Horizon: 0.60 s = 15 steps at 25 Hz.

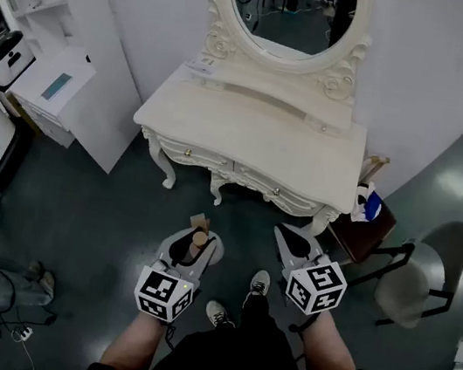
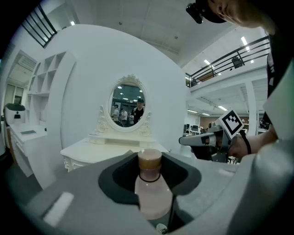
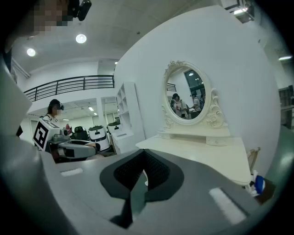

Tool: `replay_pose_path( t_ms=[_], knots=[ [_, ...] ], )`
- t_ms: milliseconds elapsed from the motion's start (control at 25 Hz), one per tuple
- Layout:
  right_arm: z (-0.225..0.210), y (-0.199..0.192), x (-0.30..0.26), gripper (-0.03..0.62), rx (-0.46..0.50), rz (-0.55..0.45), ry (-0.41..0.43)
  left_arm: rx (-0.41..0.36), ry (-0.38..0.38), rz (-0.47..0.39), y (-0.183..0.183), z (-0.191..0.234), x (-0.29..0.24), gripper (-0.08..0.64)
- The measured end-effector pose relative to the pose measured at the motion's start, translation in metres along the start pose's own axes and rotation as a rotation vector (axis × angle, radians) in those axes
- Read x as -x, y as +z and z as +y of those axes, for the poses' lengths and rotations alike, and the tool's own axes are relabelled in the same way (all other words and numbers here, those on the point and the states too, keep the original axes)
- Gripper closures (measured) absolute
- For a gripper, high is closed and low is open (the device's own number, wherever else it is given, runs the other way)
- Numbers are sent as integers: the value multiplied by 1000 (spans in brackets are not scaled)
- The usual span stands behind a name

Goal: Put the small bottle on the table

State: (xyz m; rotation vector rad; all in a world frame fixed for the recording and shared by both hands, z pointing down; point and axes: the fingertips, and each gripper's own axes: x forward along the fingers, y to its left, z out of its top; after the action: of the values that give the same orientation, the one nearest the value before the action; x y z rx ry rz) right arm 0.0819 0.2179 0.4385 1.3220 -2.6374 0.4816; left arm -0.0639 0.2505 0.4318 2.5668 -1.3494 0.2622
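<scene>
A small pinkish bottle [image 2: 152, 197] with a tan cap [image 1: 199, 238] stands upright between the jaws of my left gripper [image 1: 194, 240], which is shut on its body. I hold it over the dark floor, in front of the white dressing table [image 1: 250, 130] and below its top. In the left gripper view the table [image 2: 98, 150] lies ahead, under an oval mirror [image 2: 127, 104]. My right gripper [image 1: 287, 236] hovers to the right of the left one, jaws shut with nothing between them. In the right gripper view the table [image 3: 206, 151] is ahead to the right.
A brown chair [image 1: 366, 234] with a blue and white object [image 1: 368, 204] stands at the table's right corner, and a grey chair [image 1: 413, 287] is further right. White shelves and a cabinet [image 1: 49, 86] line the left wall. Cables [image 1: 1, 308] lie on the floor at left.
</scene>
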Motion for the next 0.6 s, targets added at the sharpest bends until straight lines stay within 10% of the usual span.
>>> replay_pose_path(
  t_ms=[600],
  knots=[
    [-11,5,5,563,-24,-20,1,4,4,3,5,-6,-9,420]
  ],
)
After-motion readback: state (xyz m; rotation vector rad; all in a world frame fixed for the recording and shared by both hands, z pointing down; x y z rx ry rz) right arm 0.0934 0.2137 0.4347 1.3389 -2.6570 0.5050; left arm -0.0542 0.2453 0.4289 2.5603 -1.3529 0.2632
